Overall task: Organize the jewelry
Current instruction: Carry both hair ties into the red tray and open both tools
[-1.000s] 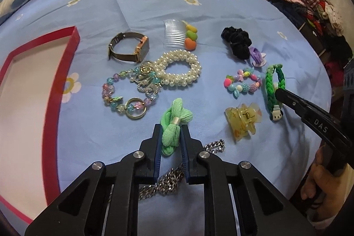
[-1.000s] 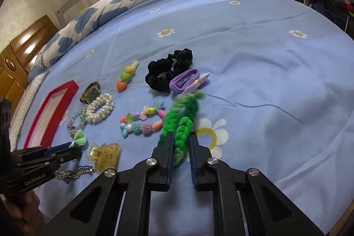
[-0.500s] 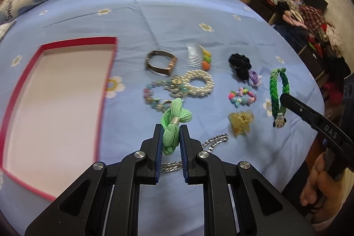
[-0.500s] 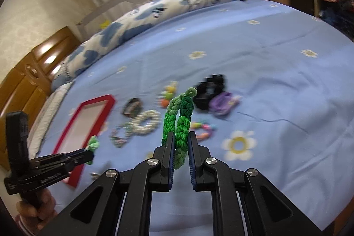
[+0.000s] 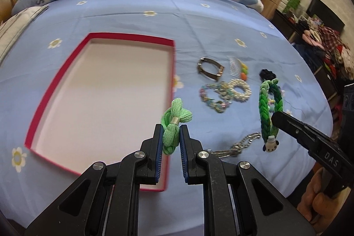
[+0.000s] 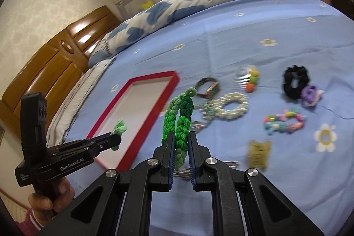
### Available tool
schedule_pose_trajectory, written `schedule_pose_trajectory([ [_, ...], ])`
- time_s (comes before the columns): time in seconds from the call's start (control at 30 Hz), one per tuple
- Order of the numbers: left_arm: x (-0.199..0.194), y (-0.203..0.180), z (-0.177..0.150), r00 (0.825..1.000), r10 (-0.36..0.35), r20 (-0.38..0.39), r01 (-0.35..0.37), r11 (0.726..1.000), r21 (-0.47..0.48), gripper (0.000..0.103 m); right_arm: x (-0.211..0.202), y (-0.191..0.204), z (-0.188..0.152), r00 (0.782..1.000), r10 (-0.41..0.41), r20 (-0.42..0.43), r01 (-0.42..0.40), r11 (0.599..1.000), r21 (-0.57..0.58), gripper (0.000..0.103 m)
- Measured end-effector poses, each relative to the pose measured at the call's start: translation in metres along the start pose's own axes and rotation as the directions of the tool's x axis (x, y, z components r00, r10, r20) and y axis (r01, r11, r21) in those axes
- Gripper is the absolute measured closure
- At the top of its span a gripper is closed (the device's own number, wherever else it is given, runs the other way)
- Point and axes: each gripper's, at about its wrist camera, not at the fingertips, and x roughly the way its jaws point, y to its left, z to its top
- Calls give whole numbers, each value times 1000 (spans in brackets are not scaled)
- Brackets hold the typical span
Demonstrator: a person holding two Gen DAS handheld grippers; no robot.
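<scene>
— Left wrist view first: the left tool (image 5: 169,136) is clamped on a light green knotted hair tie (image 5: 174,123), lifted off the bed and hanging over the near right edge of the red box (image 5: 44,103).

— And the other one?

— The right tool (image 6: 178,147) is closed on a green braided band (image 6: 179,123), also in the air, just to the right of the box. Its little charm end dangles below the pinch.

— So how far along is the tidying?

— Barely begun, I'd say. The box shows only its white bottom; nothing lies in it yet. These two pieces look like the first to go in.

— What's left on the bed?

— A watch (image 5: 210,69), a clear comb with coloured beads (image 5: 237,66), a pearl bracelet (image 5: 240,89) touching a pastel bead chain (image 5: 213,96), a silver chain (image 5: 241,145), a black scrunchie (image 6: 295,81) with a purple clip (image 6: 310,94) beside it, a candy-coloured bracelet (image 6: 284,121) and a yellow claw clip (image 6: 258,153).

— Anything in the way?

— Not really; the box is open and clear. The two tools are close together, though, so they could crowd each other over it.
</scene>
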Motion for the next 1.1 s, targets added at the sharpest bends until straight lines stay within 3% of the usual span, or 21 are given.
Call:
schedule_pose_trajectory([
  [0.53,-6,83,6,993,119,-2,-118,986,-117,90,86,90,4,979,145,-146,-161,982,-101,92],
  [0.83,10,117,11,987,155,-39,-159,974,-159,90,132,111,-3,959,146,-244,-178,978,-113,92],
  [1.1,29,125,6,983,157,-96,-171,971,-169,89,154,112,-11,943,125,-308,-170,978,-124,88],
])
